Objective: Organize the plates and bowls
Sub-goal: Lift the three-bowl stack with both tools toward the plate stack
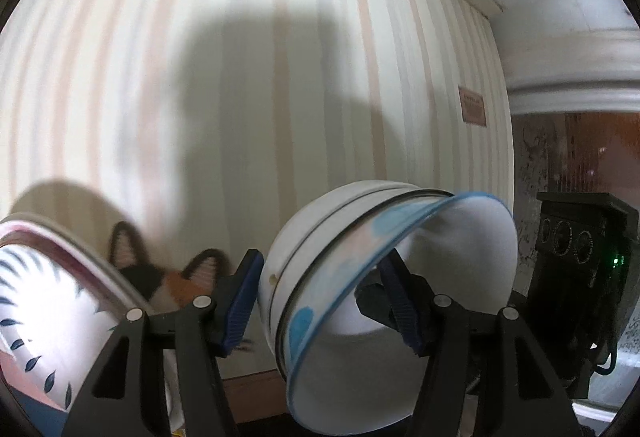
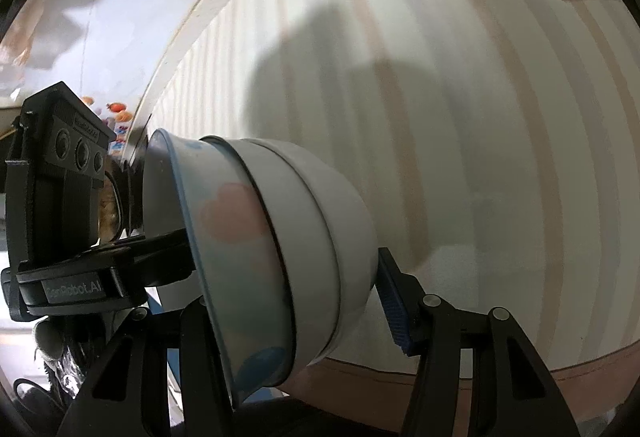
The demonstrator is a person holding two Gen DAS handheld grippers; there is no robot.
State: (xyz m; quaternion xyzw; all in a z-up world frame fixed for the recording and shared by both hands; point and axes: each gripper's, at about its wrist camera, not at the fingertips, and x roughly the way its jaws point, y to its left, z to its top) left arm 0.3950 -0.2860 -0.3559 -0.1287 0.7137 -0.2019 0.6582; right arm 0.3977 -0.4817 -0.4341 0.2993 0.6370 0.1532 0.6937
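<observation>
Nested bowl stack (image 1: 360, 277) of glossy glazed ceramic, round and deep, tipped on its side in mid-air before the wall (image 1: 280, 77). Three rims countable: innermost with a thin blue edge and soft pink and blue blotches, next with a dark line, outermost plain white with a ridge near the base.

Left gripper (image 1: 320, 277) pinching the stack, one ribbed blue pad (image 1: 240, 301) against the outer base, the other (image 1: 396, 301) inside the hollow. Right gripper (image 2: 292, 289) clamped on the same stack from the other side: one blue pad (image 2: 394, 305) just at the base, the second finger hidden behind the bowl wall. Two grippers, black, angular, matte plastic.

One leaf-patterned plate (image 1: 40, 297), shiny with a reddish rim, at the lower left edge of the left wrist view. Beside it one fuzzy cat-eared object (image 1: 172, 277), black, orange and pink. Striped matte wallpaper, cream with pale peach bands. One small brown plaque (image 1: 472, 105) and a brown skirting strip (image 2: 400, 377) on it.

Open air above the stack and between it and the wall; plate near the left gripper's outer finger.
</observation>
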